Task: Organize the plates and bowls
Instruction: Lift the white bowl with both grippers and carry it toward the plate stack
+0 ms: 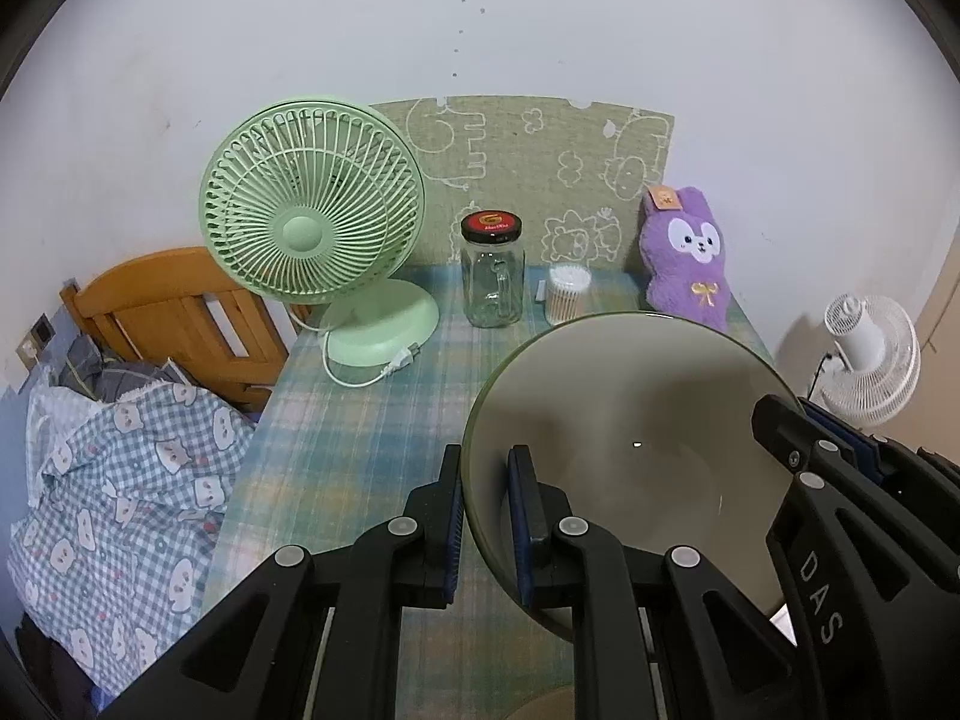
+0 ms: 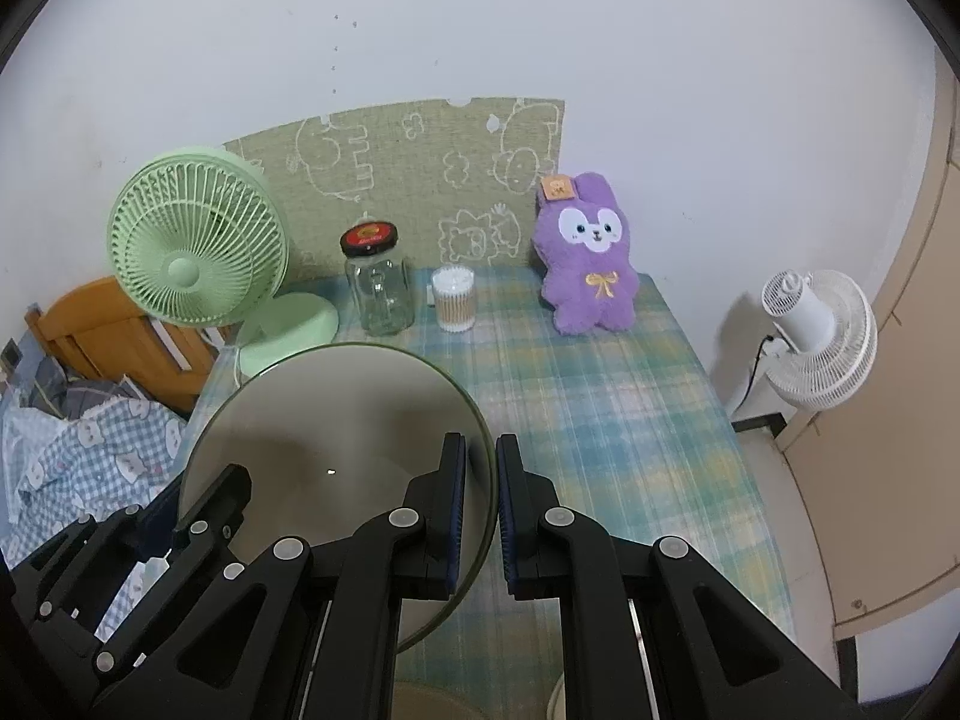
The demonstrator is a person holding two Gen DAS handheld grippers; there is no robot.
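Both claws are clamped on one grey-green bowl (image 1: 630,450), raised above the checked counter (image 1: 372,420); the left claw (image 1: 486,516) pinches its left rim; the right claw (image 2: 480,510) its right rim.

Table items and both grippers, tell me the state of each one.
Bowl: tilted, gripped at opposite rims, empty.
Left hand-held gripper: shut on bowl.
Right hand-held gripper: shut on bowl.
Jar: upright, lid on, empty.
Green fan: unplugged.
Swab tub: upright, full.
Plush: propped upright.
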